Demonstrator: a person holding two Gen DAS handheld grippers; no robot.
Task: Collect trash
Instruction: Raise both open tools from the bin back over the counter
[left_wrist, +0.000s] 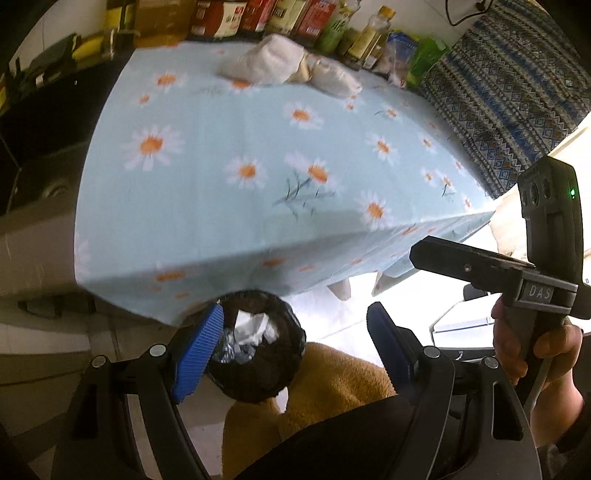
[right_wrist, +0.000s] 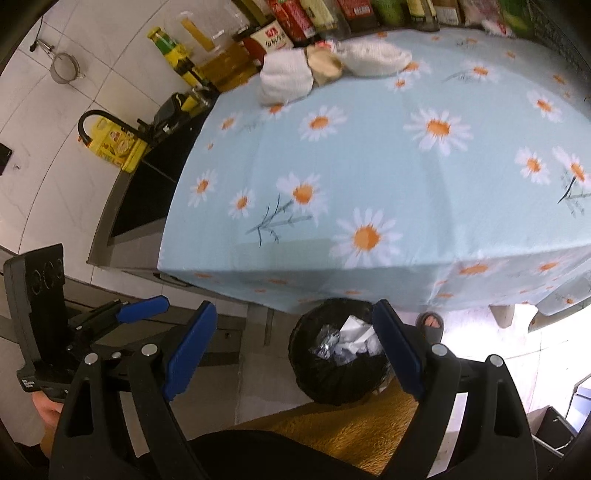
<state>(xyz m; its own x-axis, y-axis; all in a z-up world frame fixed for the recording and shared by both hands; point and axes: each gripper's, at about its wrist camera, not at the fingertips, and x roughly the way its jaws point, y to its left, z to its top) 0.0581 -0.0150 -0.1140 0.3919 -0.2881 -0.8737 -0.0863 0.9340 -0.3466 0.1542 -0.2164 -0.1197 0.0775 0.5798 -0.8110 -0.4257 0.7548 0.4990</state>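
Note:
A round bin lined with a black bag (left_wrist: 258, 373) (right_wrist: 332, 384) stands on the floor just under the table's near edge. Crumpled white paper (left_wrist: 255, 326) (right_wrist: 354, 332) and foil (right_wrist: 327, 343) lie inside it. My left gripper (left_wrist: 291, 350) hangs above the bin, open, with nothing between its blue pads (left_wrist: 199, 354). My right gripper (right_wrist: 295, 347) is also open and empty over the bin. Each gripper shows in the other's view: the right gripper (left_wrist: 421, 254) beside the table corner, the left gripper (right_wrist: 147, 309) at the lower left.
The table carries a light blue daisy cloth (left_wrist: 229, 206) (right_wrist: 388, 177). White cloth bundles (left_wrist: 273, 62) (right_wrist: 284, 77) lie at its far side, before a row of bottles and boxes (right_wrist: 314, 18). A dark sink with a black tap (right_wrist: 88, 122) sits left. A sandalled foot (right_wrist: 430, 325) stands near the bin.

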